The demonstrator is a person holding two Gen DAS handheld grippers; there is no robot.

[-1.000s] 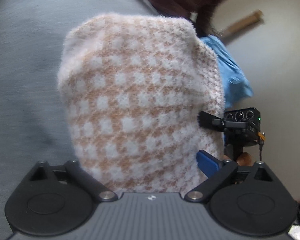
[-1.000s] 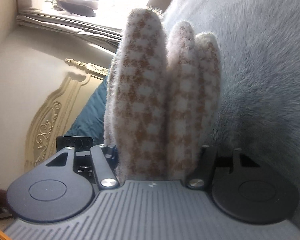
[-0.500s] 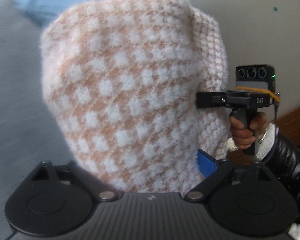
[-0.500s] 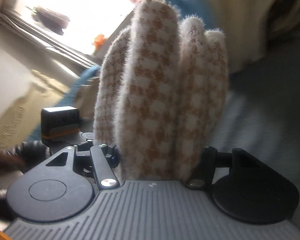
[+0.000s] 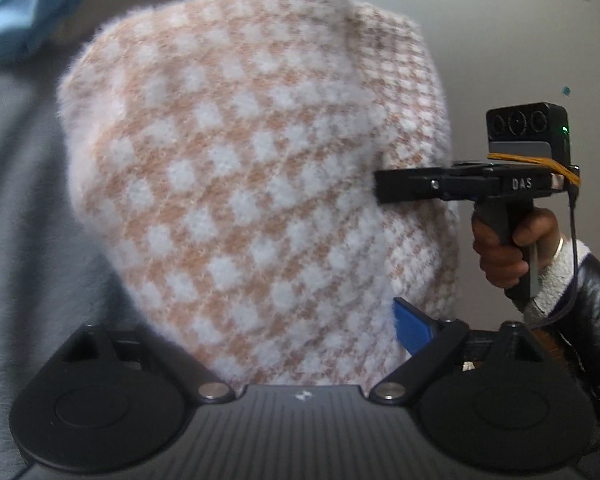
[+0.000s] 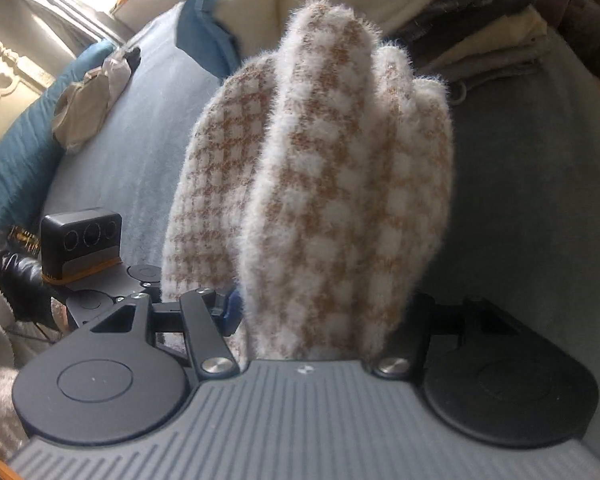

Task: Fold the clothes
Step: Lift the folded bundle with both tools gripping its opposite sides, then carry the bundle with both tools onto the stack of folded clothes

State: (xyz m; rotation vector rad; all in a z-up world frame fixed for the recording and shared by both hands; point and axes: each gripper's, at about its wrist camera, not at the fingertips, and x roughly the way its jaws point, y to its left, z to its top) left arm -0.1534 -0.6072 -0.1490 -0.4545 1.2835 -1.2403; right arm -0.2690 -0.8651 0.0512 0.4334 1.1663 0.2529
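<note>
Centre of both views is blocked by the fuzzy houndstooth garment (image 5: pixel 252 184), bunched between both pairs of jaws. In the right wrist view, open grey bedding (image 6: pixel 532 208) is seen at right; the upper frame is closed off by a stack of folded clothes (image 6: pixel 480 32). A beige bundle (image 6: pixel 88 108) sits upper left.

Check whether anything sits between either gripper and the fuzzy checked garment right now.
Nothing visible does. The left gripper and the right gripper are both shut on the checked garment, which bulges out from between each one's fingers. No other cloth lies between them.
</note>
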